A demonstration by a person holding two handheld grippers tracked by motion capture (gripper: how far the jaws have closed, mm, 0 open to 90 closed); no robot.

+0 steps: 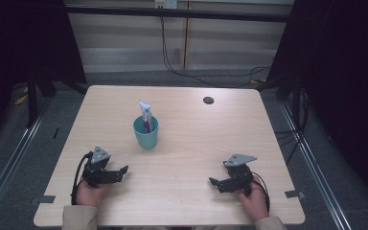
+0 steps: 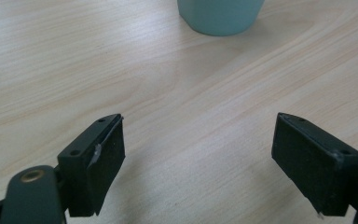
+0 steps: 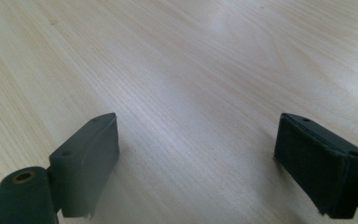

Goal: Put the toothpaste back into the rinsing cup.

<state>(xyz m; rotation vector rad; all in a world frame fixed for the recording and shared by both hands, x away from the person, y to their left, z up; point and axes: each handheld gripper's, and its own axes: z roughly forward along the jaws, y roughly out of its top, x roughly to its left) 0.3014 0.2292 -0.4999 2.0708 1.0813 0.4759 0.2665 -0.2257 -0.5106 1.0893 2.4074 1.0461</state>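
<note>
Left hand-held gripper [image 1: 117, 172] low at the near left of the bench [image 1: 182, 201], jaws spread wide, nothing between them, pointing right toward the middle. Right hand-held gripper [image 1: 215, 183] low at the near right, jaws equally wide and empty, pointing left. Both hands grip from behind; sleeves enter at the near edge.

The bench [image 1: 187, 158] has a pale wood-grain top, smooth with a soft satin sheen. The cup [image 1: 146, 132] looks like smooth teal plastic, faintly glossy, and the tube [image 1: 145, 111] standing in it has a white, glossy printed skin. The left gripper [image 2: 198, 154] and right gripper [image 3: 198, 158] are matt black plastic, their inner pads dull and rubbery, slightly scuffed at the edges.
</note>
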